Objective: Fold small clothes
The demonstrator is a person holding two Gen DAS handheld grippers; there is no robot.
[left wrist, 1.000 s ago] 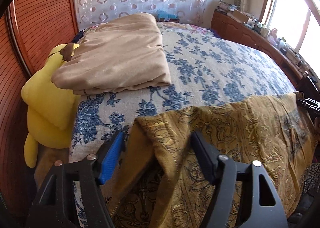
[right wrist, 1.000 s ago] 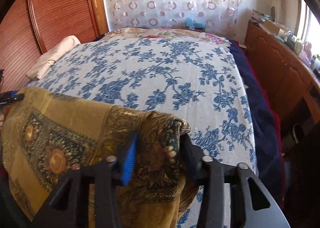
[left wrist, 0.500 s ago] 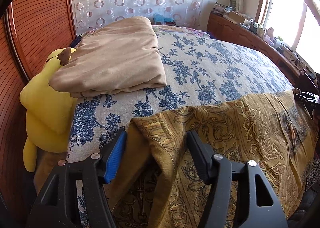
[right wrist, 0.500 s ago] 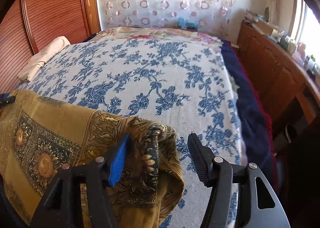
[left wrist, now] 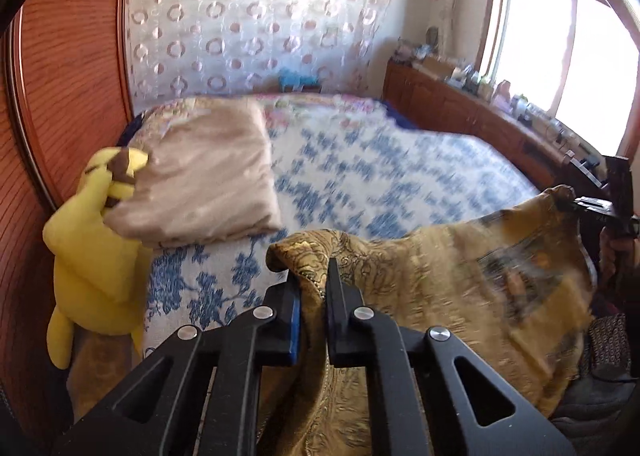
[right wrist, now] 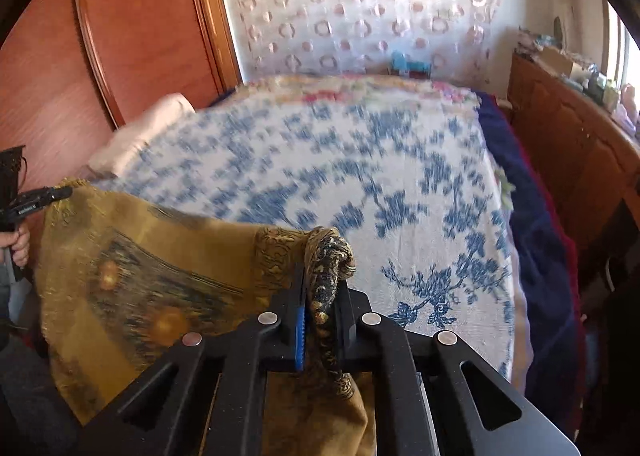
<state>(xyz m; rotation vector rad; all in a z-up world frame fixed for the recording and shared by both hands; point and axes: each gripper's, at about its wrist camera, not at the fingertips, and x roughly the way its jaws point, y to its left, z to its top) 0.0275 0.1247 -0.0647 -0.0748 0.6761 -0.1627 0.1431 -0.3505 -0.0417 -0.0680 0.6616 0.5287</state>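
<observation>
A mustard-gold patterned cloth (left wrist: pixel 460 276) hangs stretched between my two grippers above the near edge of the bed. My left gripper (left wrist: pixel 314 280) is shut on the cloth's left corner. My right gripper (right wrist: pixel 322 288) is shut on the cloth's (right wrist: pixel 140 288) right corner, which bunches between the jaws. In the left wrist view the right gripper (left wrist: pixel 600 208) shows at the far right, pinching its corner. In the right wrist view the left gripper (right wrist: pixel 44 196) shows at the far left. The cloth's lower part hangs out of sight.
The bed has a white cover with blue flowers (left wrist: pixel 400 176). A folded beige blanket (left wrist: pixel 208 176) and a yellow plush toy (left wrist: pixel 92 248) lie at its left side by the wooden headboard (left wrist: pixel 68 76). A wooden cabinet (right wrist: pixel 568 144) with clutter runs along the right.
Both grippers have closed on the cloth's corners and lifted it off the bed. The cloth now hangs taut between them instead of lying draped on the bed edge.
</observation>
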